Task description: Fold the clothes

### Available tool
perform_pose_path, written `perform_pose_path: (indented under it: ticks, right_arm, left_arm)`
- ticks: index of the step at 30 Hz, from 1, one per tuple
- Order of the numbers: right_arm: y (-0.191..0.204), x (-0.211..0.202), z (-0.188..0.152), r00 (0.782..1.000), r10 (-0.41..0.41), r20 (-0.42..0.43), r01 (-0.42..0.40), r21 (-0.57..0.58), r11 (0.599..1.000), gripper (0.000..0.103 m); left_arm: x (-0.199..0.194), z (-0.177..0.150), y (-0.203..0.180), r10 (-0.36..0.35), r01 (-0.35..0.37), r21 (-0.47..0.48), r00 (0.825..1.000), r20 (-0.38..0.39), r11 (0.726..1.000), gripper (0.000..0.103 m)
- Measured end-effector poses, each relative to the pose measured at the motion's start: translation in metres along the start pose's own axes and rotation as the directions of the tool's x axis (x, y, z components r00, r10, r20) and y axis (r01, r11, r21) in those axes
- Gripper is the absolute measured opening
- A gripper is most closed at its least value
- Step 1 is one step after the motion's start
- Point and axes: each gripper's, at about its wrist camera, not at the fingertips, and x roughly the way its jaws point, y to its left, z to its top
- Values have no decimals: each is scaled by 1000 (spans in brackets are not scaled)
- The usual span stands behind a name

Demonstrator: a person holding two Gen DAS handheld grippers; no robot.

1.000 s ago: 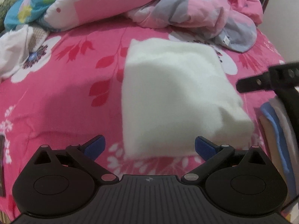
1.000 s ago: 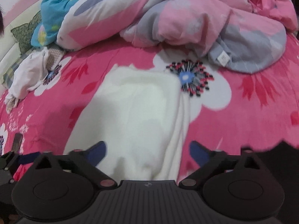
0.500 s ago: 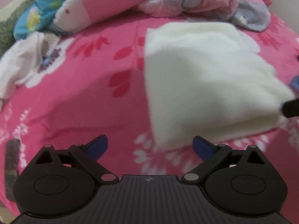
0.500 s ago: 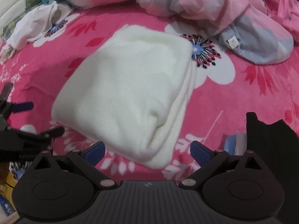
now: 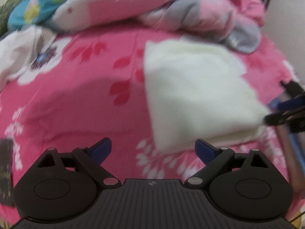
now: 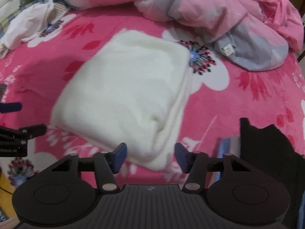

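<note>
Both the left claw [image 5: 153,150] and right claw [image 6: 150,157] gape empty beside the folded cream fleece garment [image 6: 125,93] on the pink floral bed [image 6: 238,103].

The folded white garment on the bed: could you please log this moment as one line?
folded white garment flat on pink bedsheet | right gripper open, at near corner | left gripper open, empty

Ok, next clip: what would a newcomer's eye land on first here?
The folded white garment lying in the middle of the bright pink flowered bedsheet. Next, the rumpled pink and grey quilt heaped along the far side of the bed. The right gripper is open, its fingers either side of the garment's near corner.
</note>
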Motion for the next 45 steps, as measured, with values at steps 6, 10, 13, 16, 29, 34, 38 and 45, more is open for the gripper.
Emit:
perform_pose_path:
  ticks: [6,10,13,16,29,34,38,45]
  right_arm:
    - [16,-7,14,997,21,70,-14,-92,996,30]
    - [18,30,8,999,-53,-6,51,-209,977,27]
    - [-4,55,-1,994,-24,-105,10,-132,991,27]
    - [-1,35,16,998,-19,-59,11,-126,992,27]
    - [0,45,21,997,-80,7,79,-291,954,24]
    - [7,39,48,995,-23,94,48,-268,962,24]
    - [-13,78,50,998,-47,49,56,-209,976,22]
    - [-21,57,79,992,-62,109,75,-119,990,24]
  left_arm:
    - [-2,22,-10,-129,125,44,988,83,991,63]
    - [24,21,-23,-168,162,112,985,43,980,56]
    - [30,17,-26,-168,160,152,985,40,975,57]
    - [30,16,-21,-179,173,142,983,34,975,58]
    - [31,12,-22,-180,171,164,983,38,971,65]
    - [31,14,-19,-186,180,145,982,32,973,66]
    - [31,13,-17,-191,185,151,981,24,971,69]
    - [35,11,-11,-193,193,127,981,-7,973,73]
